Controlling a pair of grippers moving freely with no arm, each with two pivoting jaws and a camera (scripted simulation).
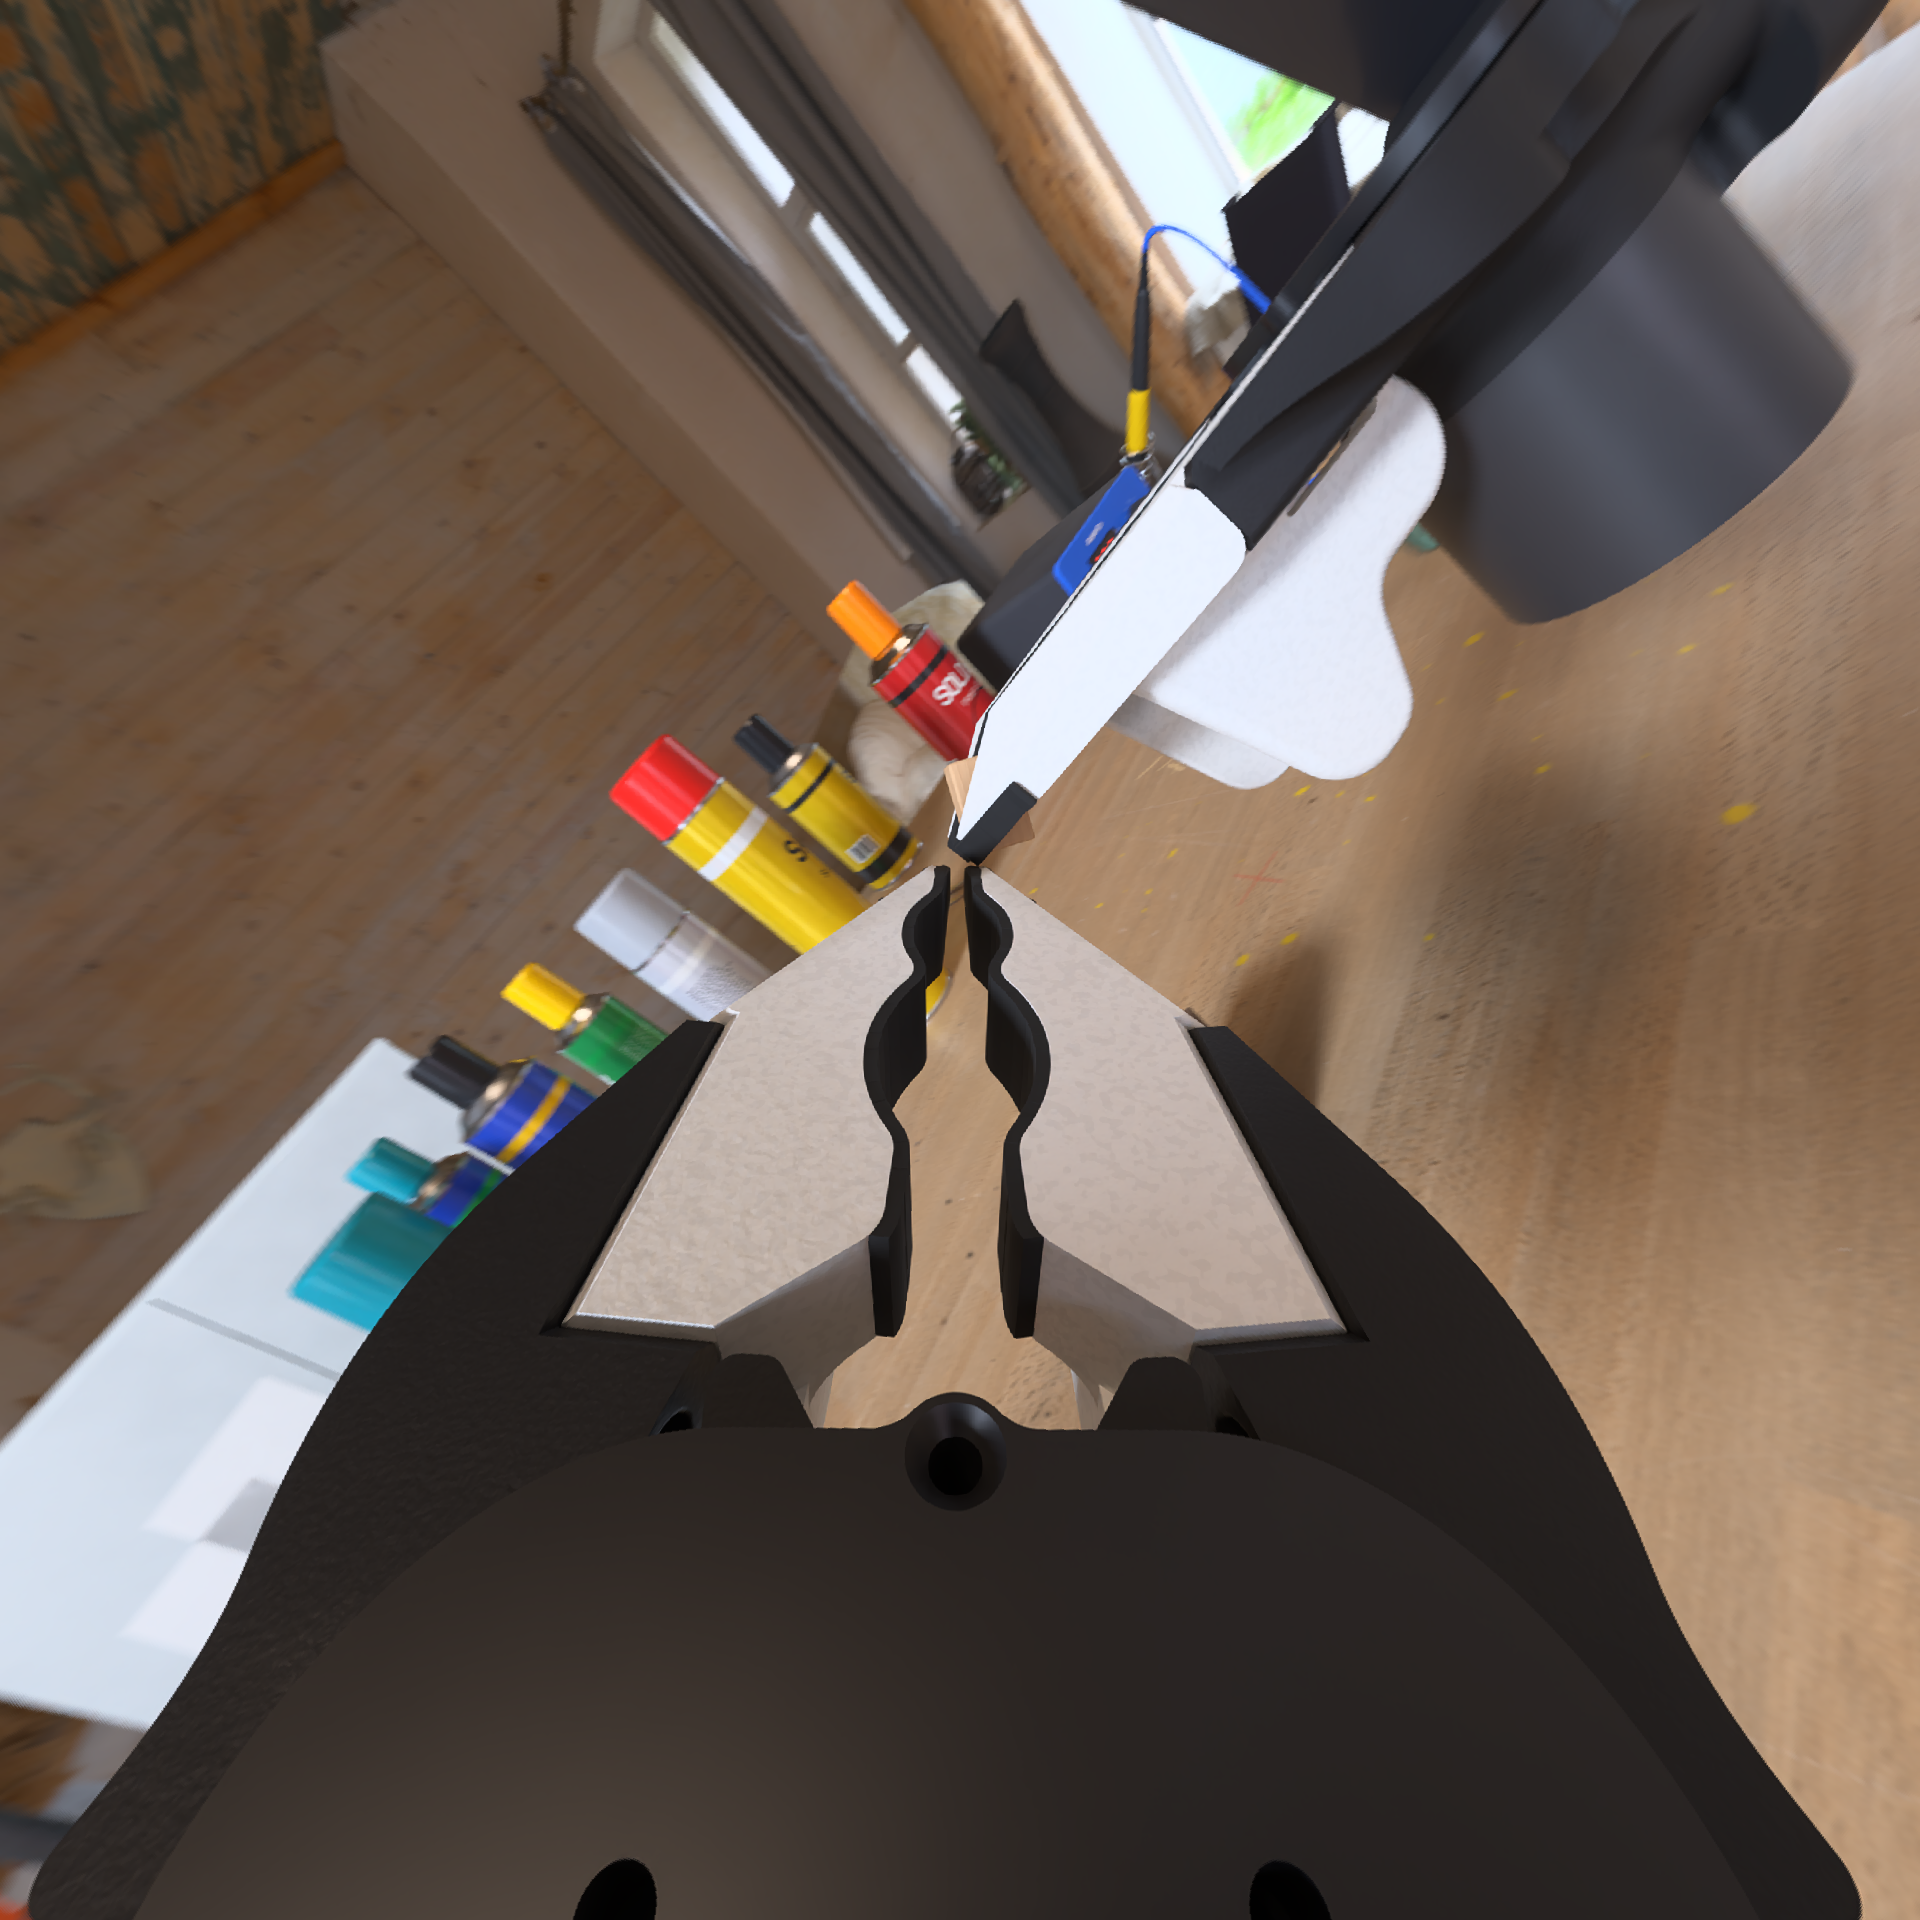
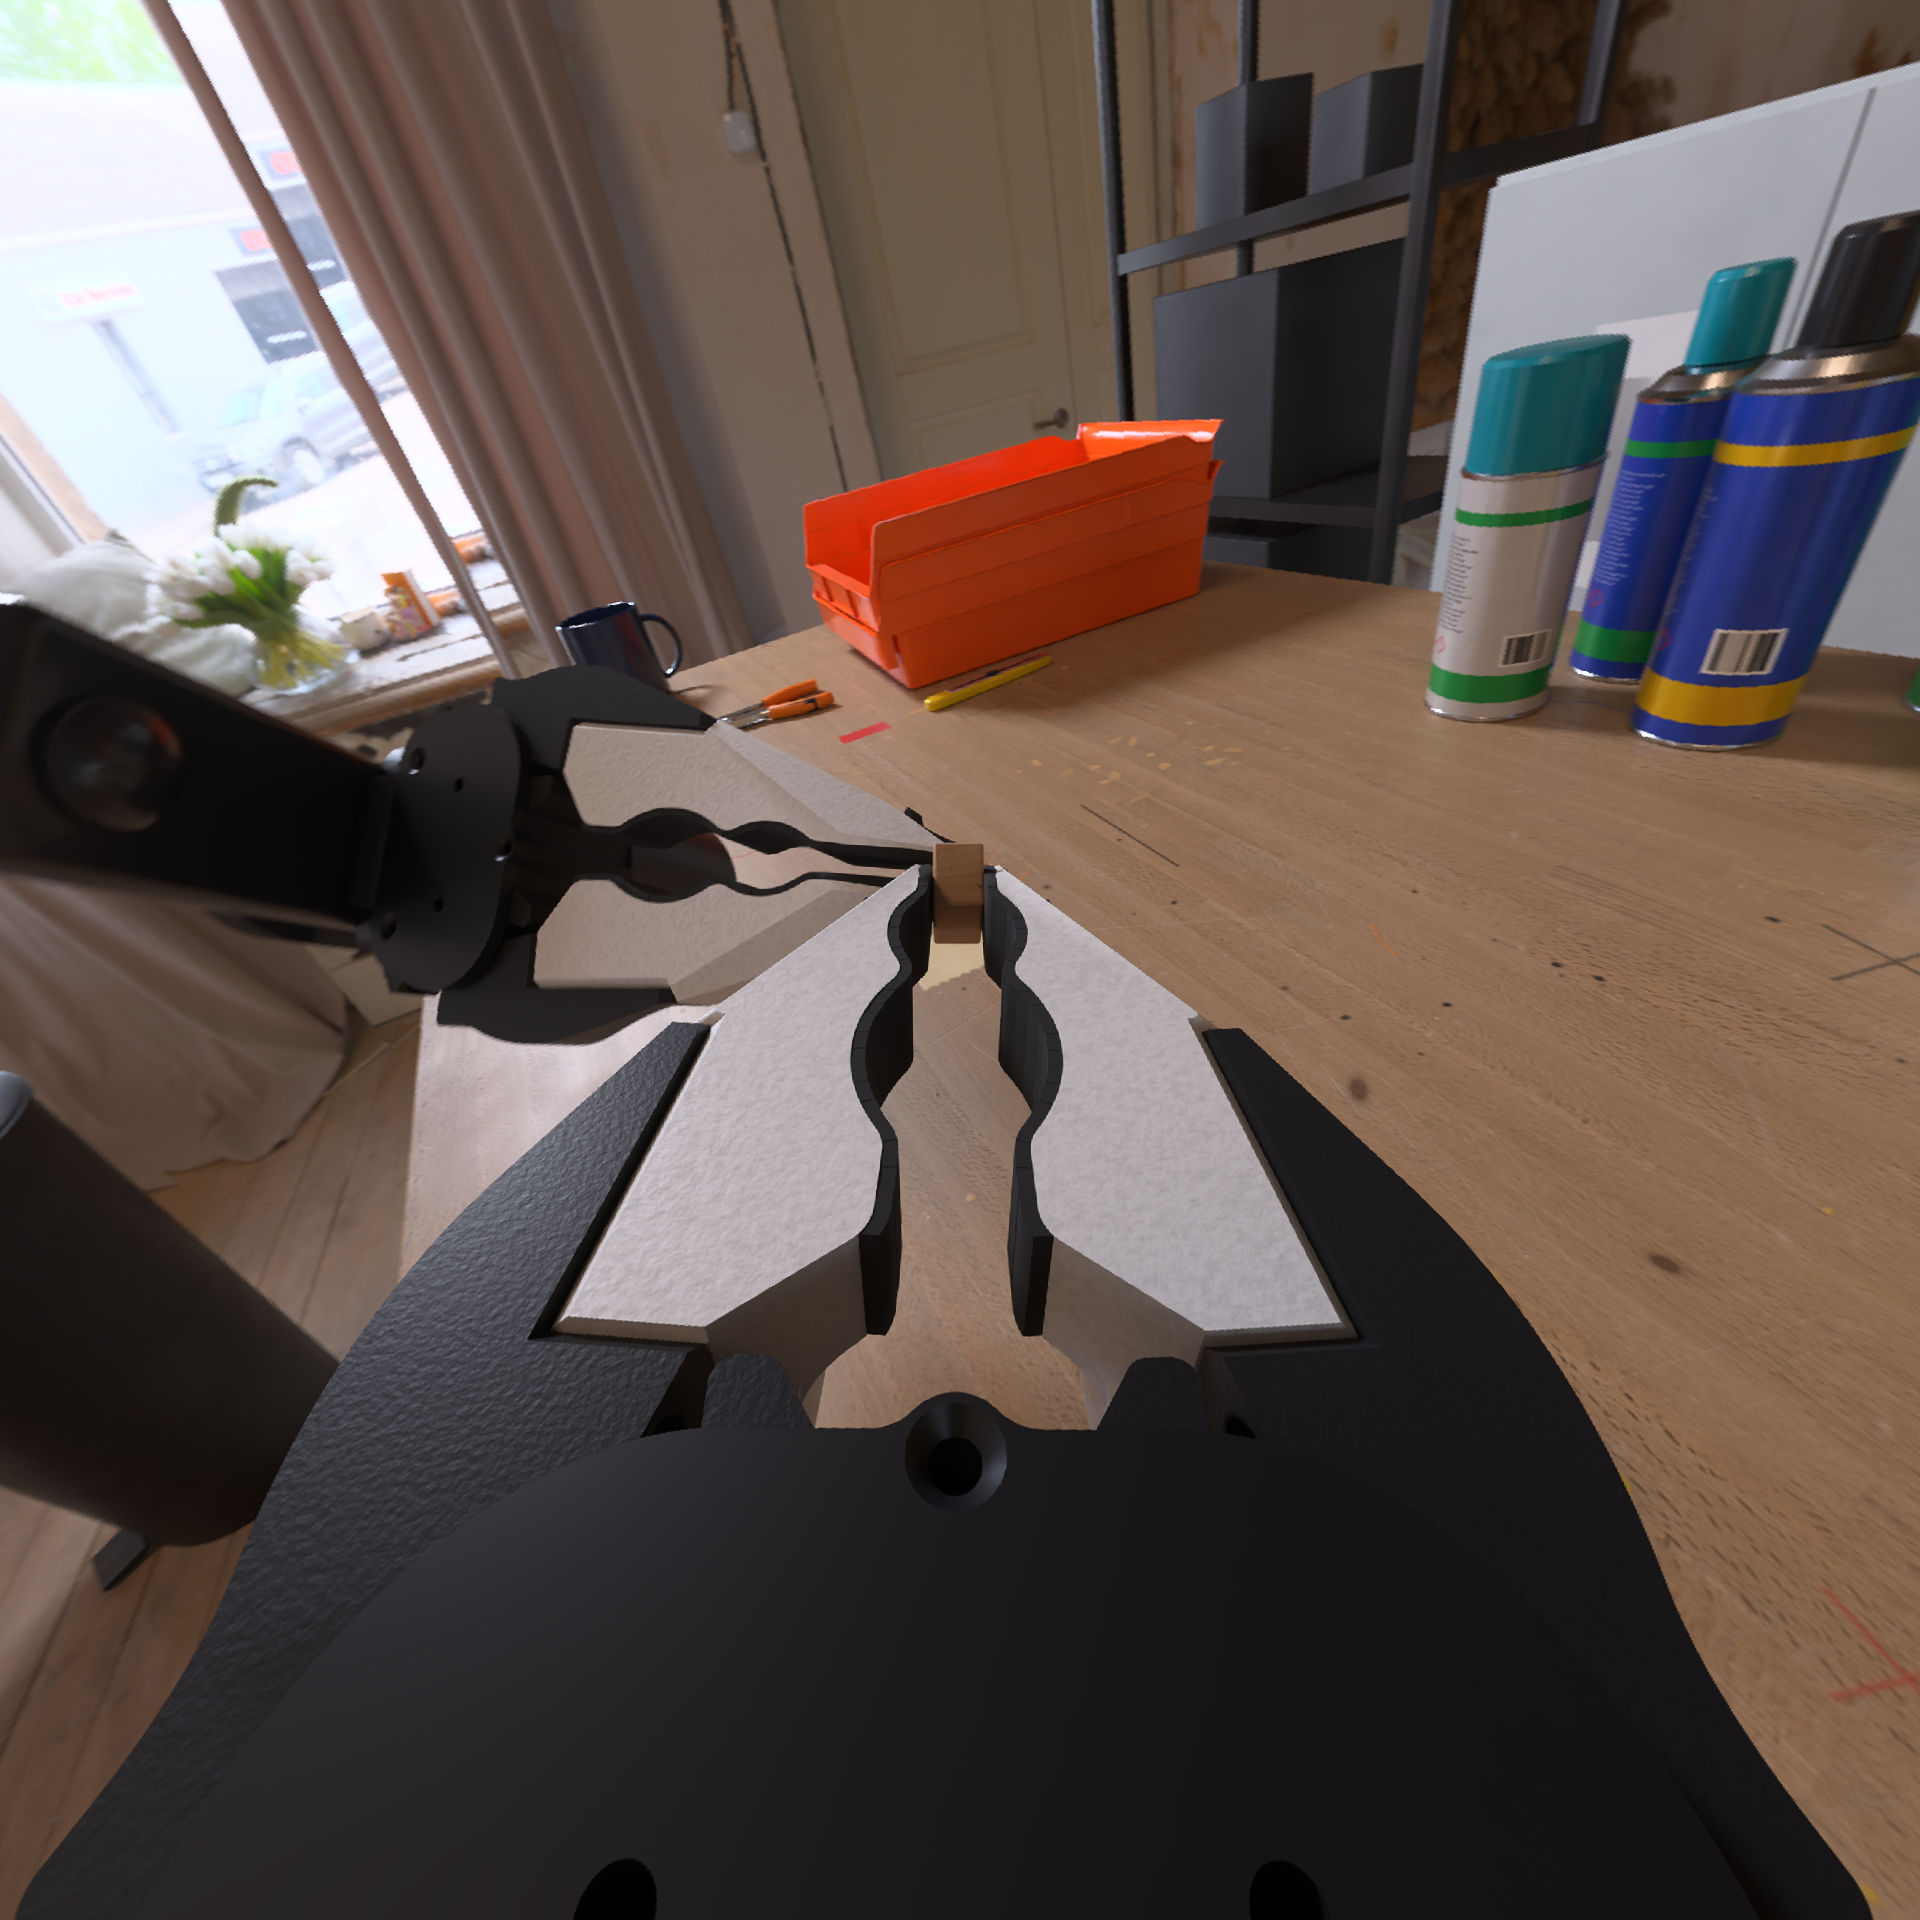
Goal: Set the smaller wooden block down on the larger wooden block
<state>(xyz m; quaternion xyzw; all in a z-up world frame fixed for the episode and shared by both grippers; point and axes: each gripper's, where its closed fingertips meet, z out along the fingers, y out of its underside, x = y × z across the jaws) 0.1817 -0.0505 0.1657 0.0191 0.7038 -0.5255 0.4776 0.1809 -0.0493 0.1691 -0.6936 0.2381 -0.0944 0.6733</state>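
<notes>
My right gripper [image 2: 956, 904] is shut on the smaller wooden block [image 2: 957, 878], a small brown cube pinched at its fingertips above the wooden table [image 2: 1403, 987]. A paler wooden piece [image 2: 951, 968] shows just under it between the fingers; I cannot tell whether they touch. My left gripper [image 1: 957, 883] is shut and empty, its tips almost meeting the right gripper's tip [image 1: 982, 836]. In the right wrist view the left gripper [image 2: 914, 860] comes in from the left and points at the block.
Several spray cans [image 1: 748, 831] stand in a row along the table's side, also in the right wrist view [image 2: 1756, 520]. An orange bin [image 2: 1008, 551], a dark mug [image 2: 615, 636], orange pliers [image 2: 779, 704] and a yellow tool [image 2: 987, 681] lie farther back.
</notes>
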